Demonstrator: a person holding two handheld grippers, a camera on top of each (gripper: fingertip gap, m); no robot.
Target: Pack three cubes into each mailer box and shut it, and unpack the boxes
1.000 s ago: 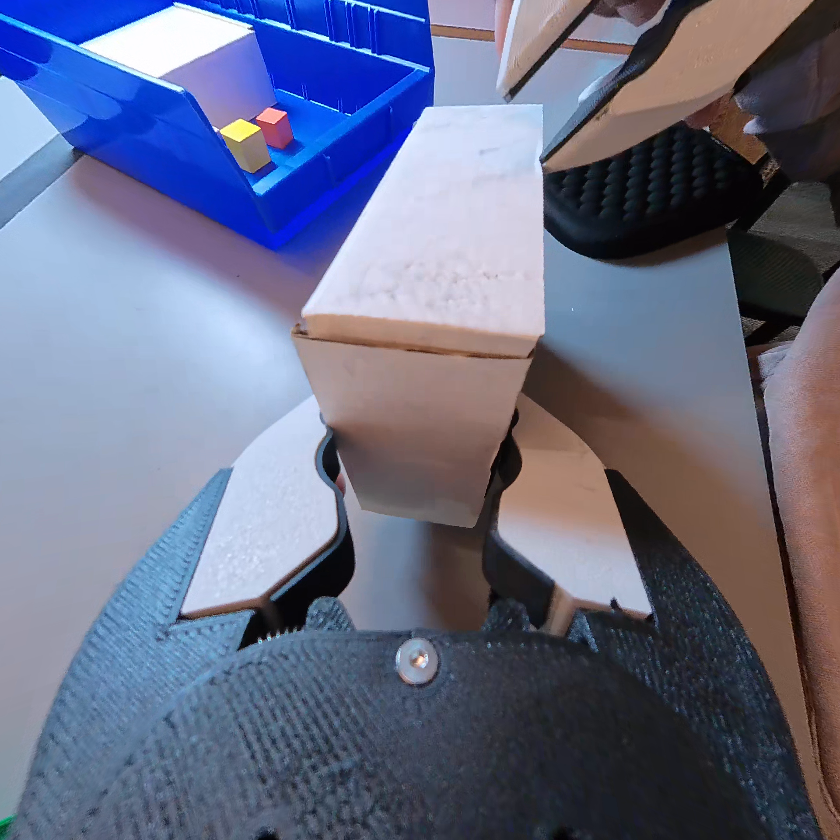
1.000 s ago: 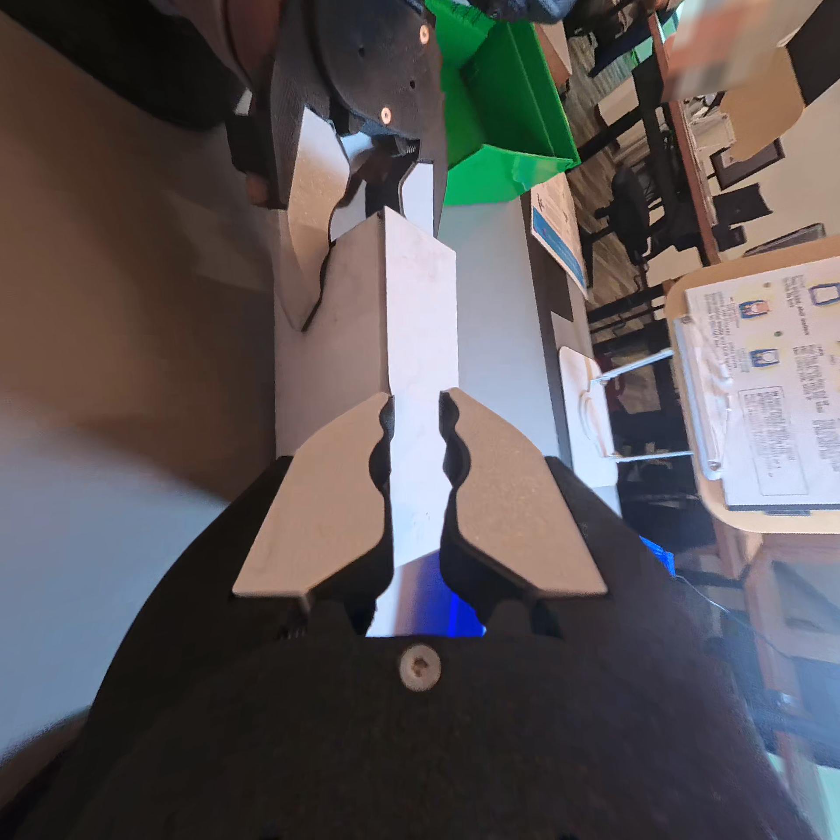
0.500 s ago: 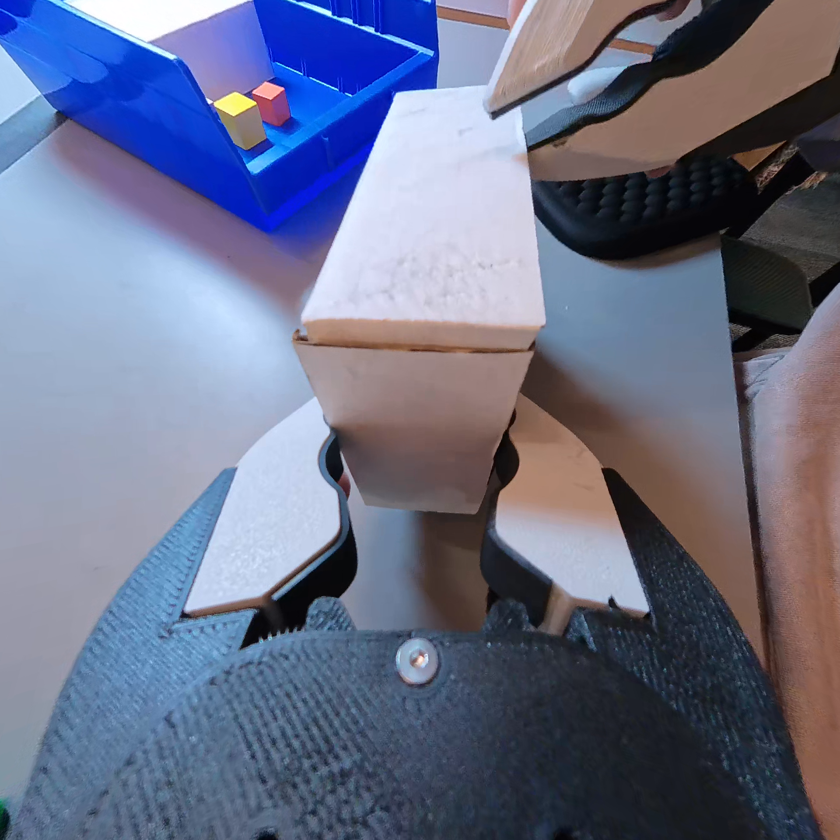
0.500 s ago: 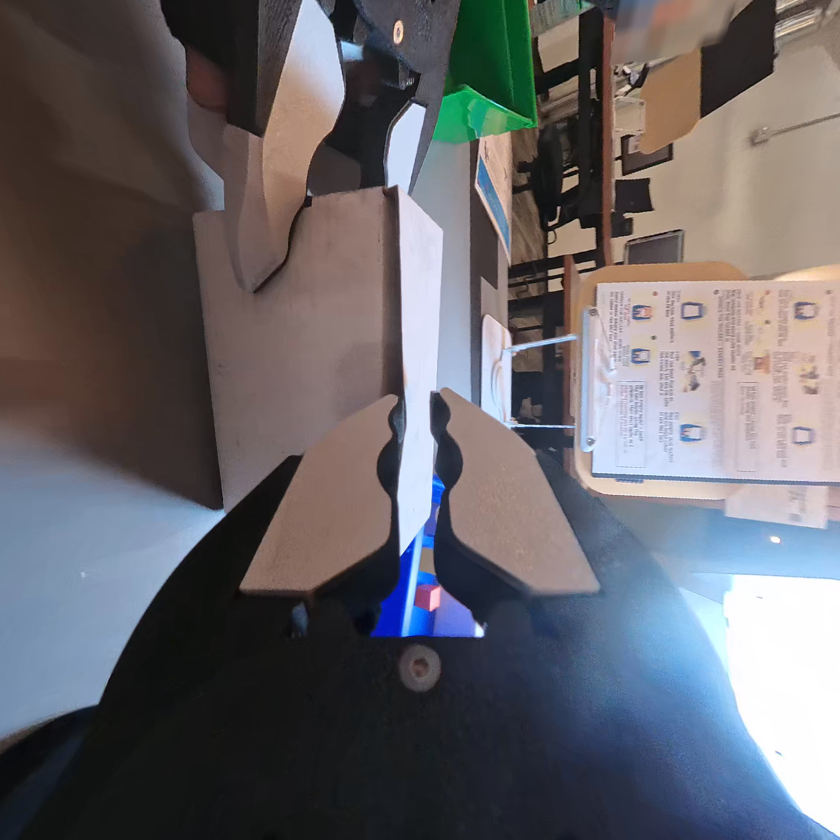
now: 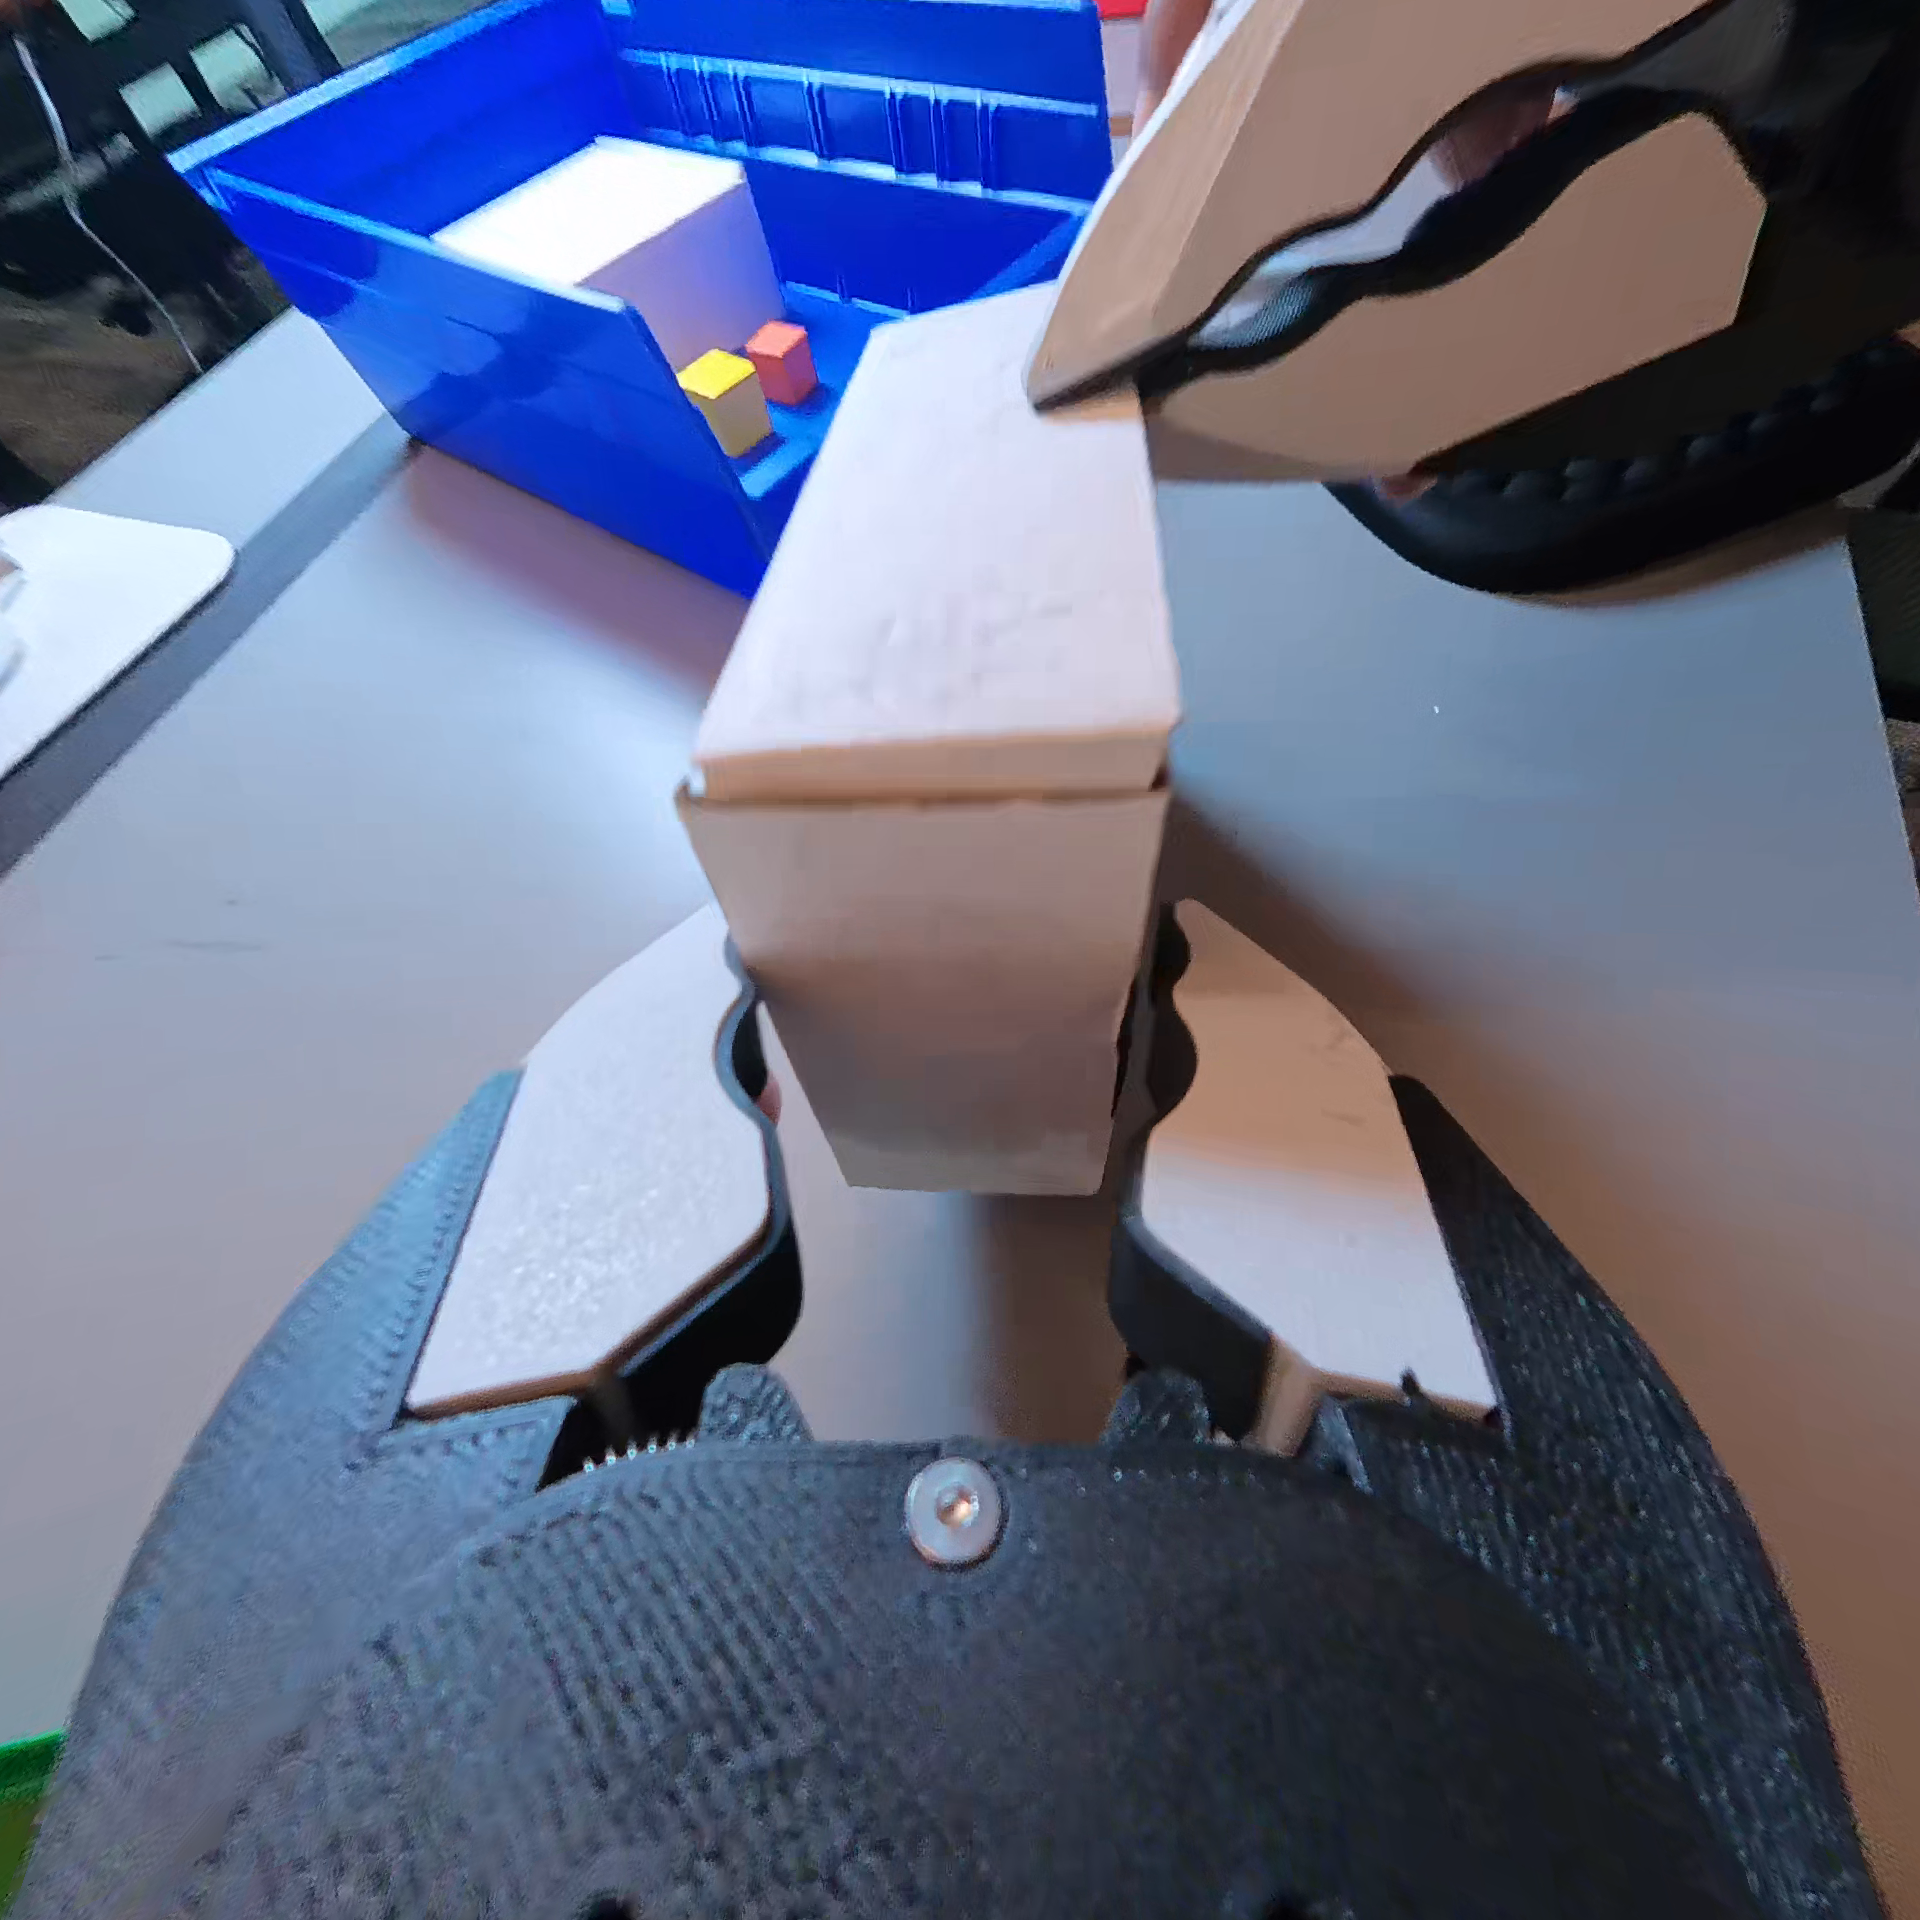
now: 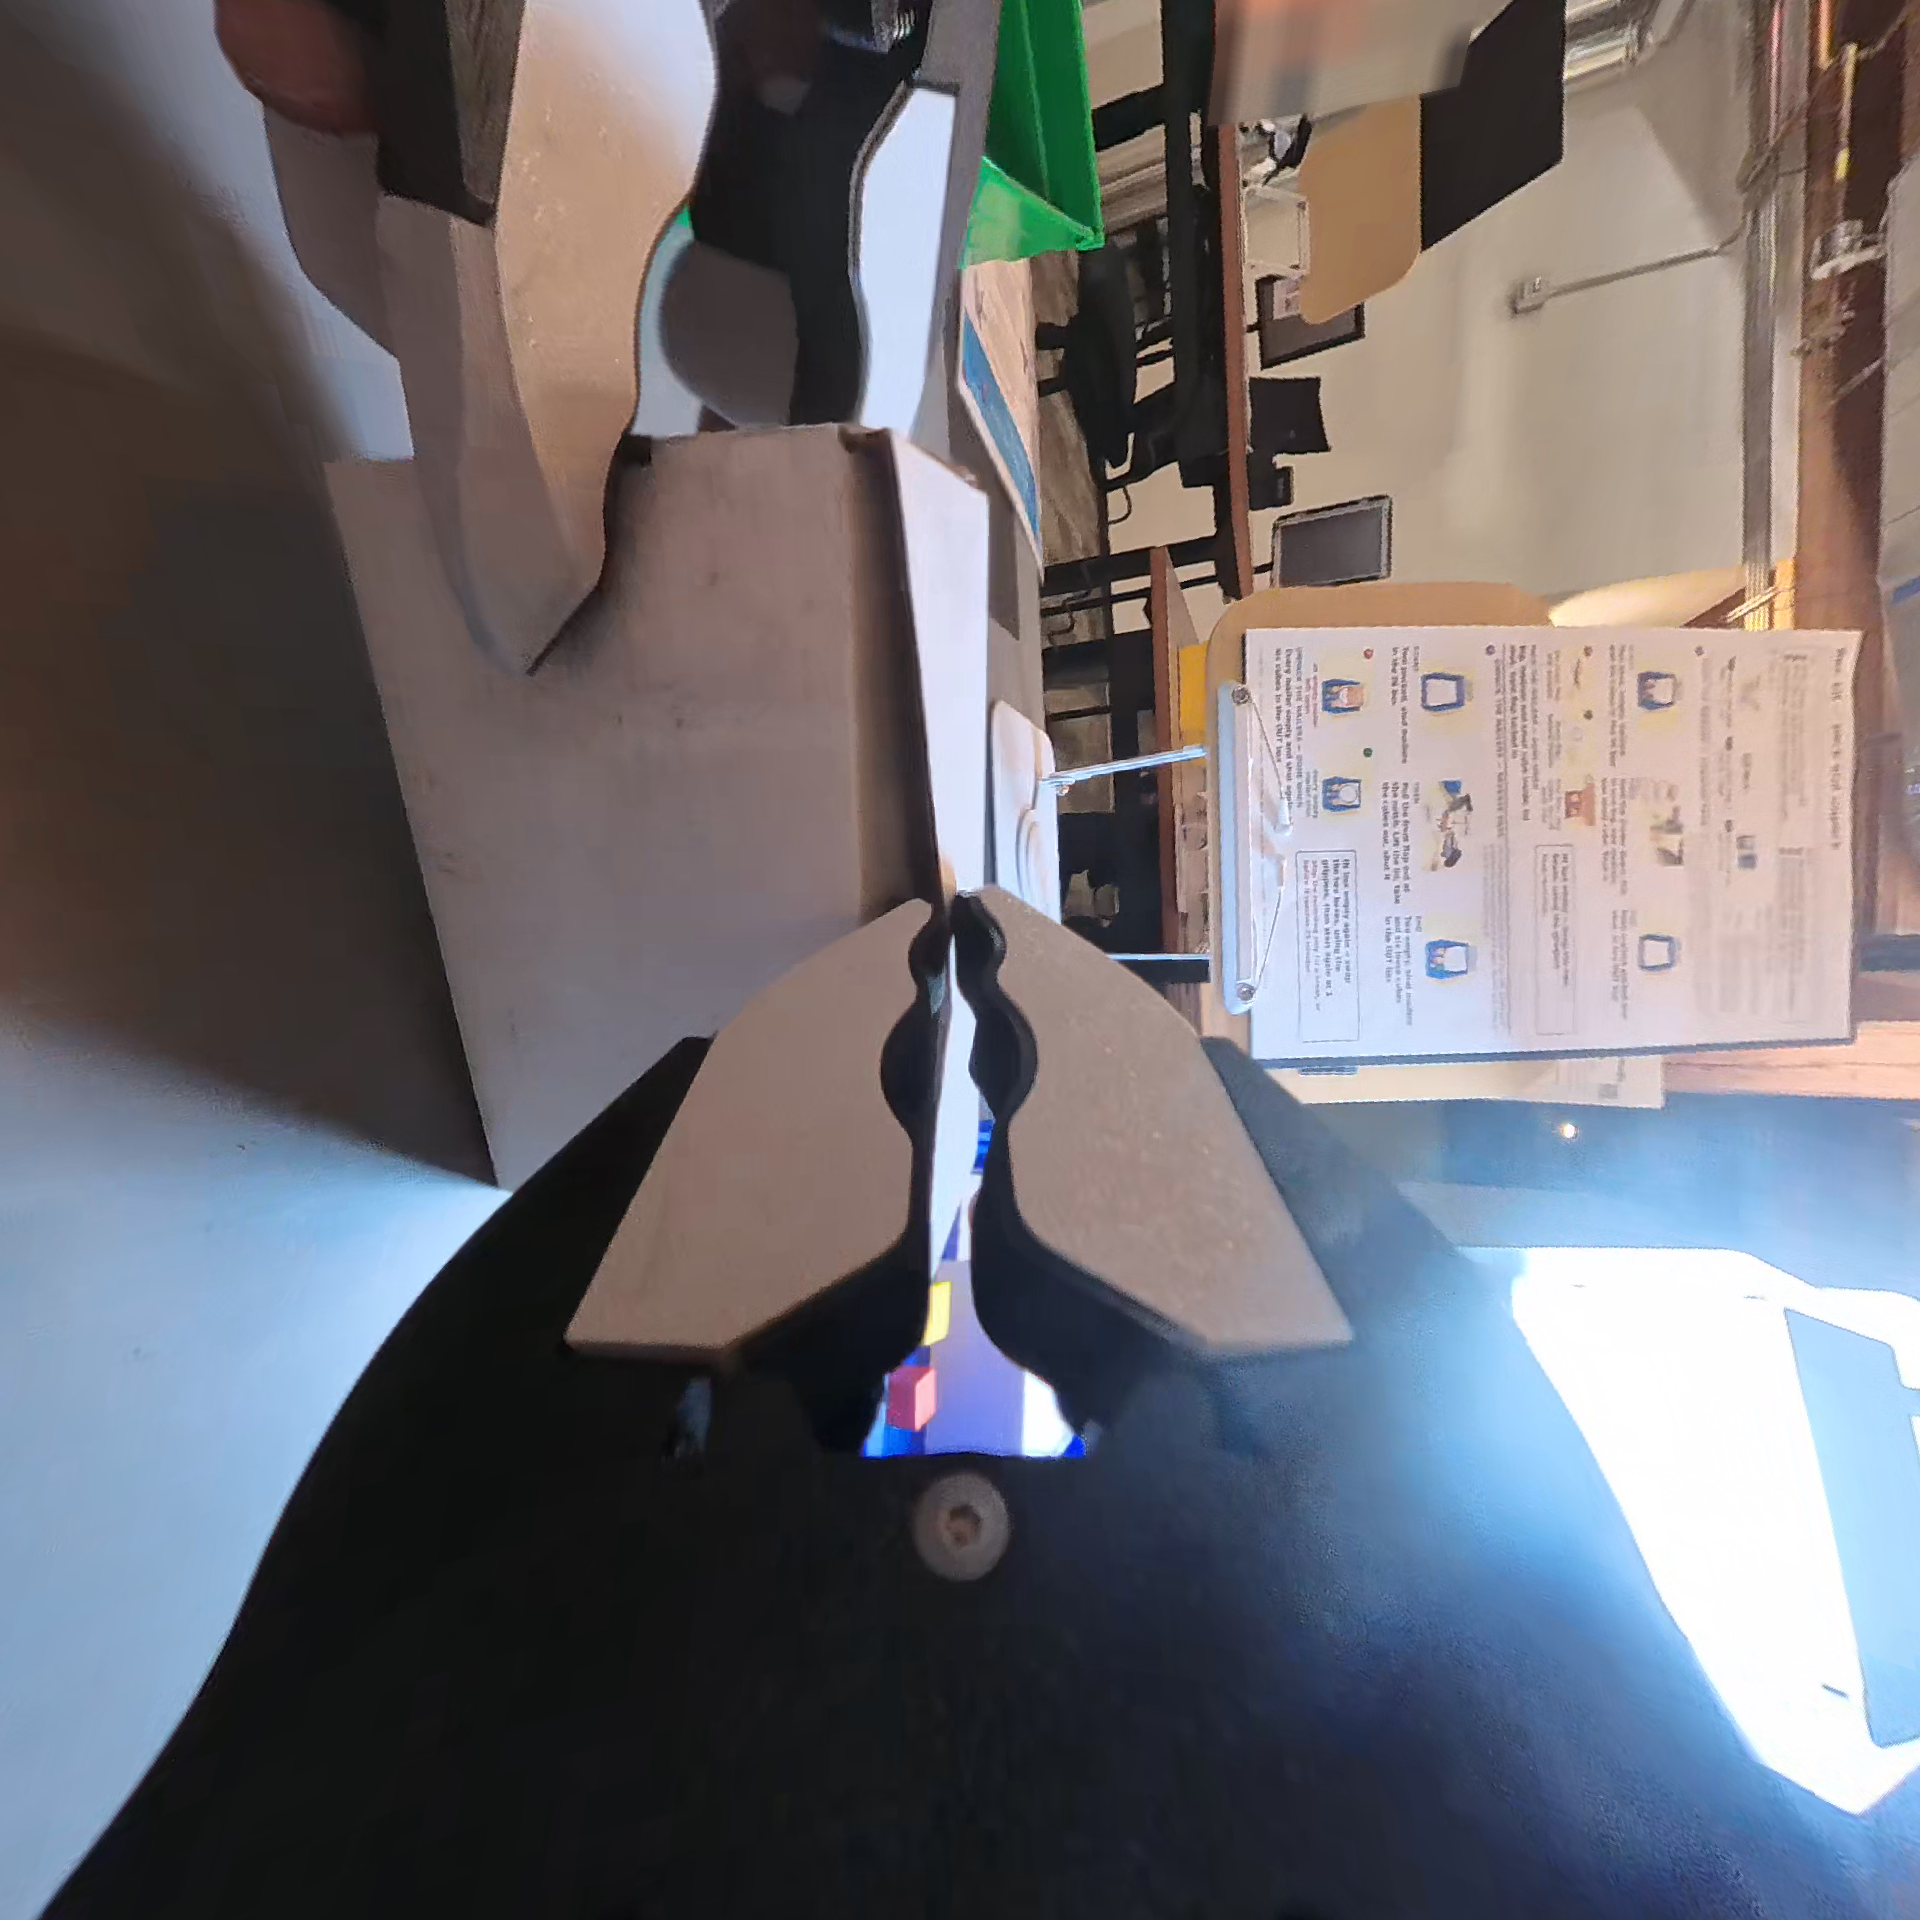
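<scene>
Left gripper (image 5: 951, 1039): I have it clenched on the near end of the white mailer box (image 5: 956, 665), one finger on each side wall, in the centre of the left wrist view. I hold it so that the box does not slide on the grey table (image 5: 312, 831) while the other tool works.

Right gripper (image 6: 951, 925): its fingers are nearly together, with a thin white edge of the box between them at the far end. From the right wrist view I judge it is pinching the lid edge or front flap, but I cannot tell if the grip is firm.

Mailer box: its lid lies flat, with only a thin seam under it. I think the step is opening it for unpacking or pressing it closed; I cannot tell which.

Blue bin (image 5: 499, 343): upper left of the left wrist view, just behind the box. It holds a yellow cube (image 5: 724, 400), a red cube (image 5: 781, 361) and another white box (image 5: 613, 223).

Risk: if I pull the edge too hard, the box may twist out of my left fingers.
</scene>
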